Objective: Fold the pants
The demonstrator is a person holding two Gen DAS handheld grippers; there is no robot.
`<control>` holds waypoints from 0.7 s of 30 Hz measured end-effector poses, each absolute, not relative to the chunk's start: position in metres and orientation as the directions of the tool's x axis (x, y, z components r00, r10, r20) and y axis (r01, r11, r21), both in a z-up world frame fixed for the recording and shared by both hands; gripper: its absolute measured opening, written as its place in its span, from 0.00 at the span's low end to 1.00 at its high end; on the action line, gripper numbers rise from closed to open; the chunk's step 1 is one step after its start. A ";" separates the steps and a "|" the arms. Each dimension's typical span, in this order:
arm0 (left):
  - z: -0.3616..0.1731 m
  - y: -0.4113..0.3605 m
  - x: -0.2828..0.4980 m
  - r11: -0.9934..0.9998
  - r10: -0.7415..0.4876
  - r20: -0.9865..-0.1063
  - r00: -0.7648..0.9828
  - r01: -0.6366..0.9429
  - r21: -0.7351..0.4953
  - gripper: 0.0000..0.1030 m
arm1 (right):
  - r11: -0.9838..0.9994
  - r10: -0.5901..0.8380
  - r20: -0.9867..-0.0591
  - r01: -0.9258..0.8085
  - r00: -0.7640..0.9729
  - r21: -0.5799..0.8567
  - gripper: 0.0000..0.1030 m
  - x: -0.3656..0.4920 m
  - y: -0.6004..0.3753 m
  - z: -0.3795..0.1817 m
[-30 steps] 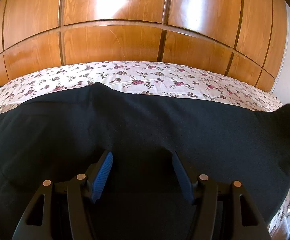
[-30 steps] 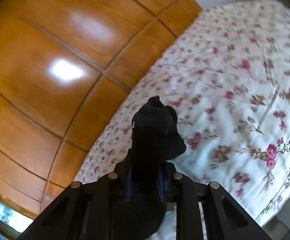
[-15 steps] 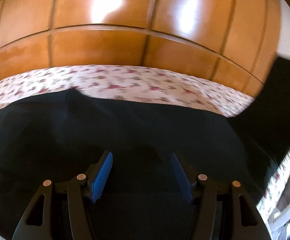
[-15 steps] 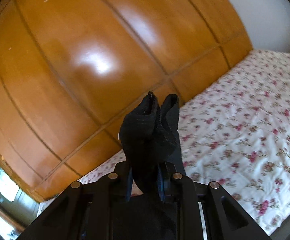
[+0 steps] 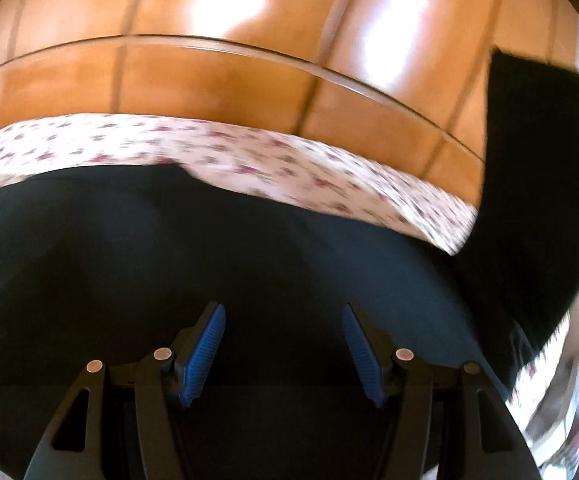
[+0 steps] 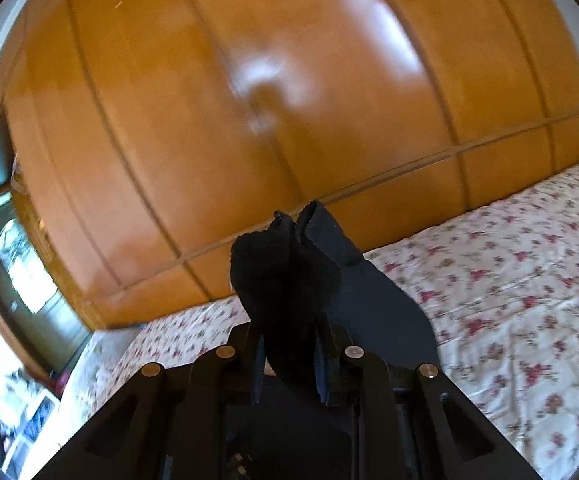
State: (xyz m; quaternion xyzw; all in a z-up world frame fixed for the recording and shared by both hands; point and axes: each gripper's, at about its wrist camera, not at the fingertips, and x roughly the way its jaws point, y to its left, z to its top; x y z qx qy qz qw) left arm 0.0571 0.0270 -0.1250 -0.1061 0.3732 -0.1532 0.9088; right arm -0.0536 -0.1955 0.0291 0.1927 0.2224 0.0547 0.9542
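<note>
Right gripper (image 6: 287, 364) clamped on bunched pants (image 6: 285, 276) | left gripper (image 5: 283, 344) spread, empty | risk: thin bite could slip, dropping the fold.

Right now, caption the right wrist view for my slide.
Right gripper shut on a bunched end of the black pants, raised above the floral bed before the wooden wardrobe.
</note>
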 end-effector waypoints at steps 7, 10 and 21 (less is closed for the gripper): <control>-0.140 0.068 0.064 0.923 -0.349 -0.638 0.686 0.136 -0.360 0.59 | 0.935 0.280 -0.477 -0.124 0.833 0.332 0.20 -0.033 -0.147 -0.005; -0.143 0.068 0.059 0.921 -0.354 -0.614 0.705 0.149 -0.361 0.59 | 0.938 0.311 -0.523 -0.169 0.794 0.301 0.20 -0.025 -0.126 -0.024; -0.146 0.089 0.054 0.835 -0.470 -0.517 0.716 0.170 -0.523 0.59 | 0.950 0.308 -0.694 -0.251 0.651 0.185 0.23 -0.002 -0.073 -0.114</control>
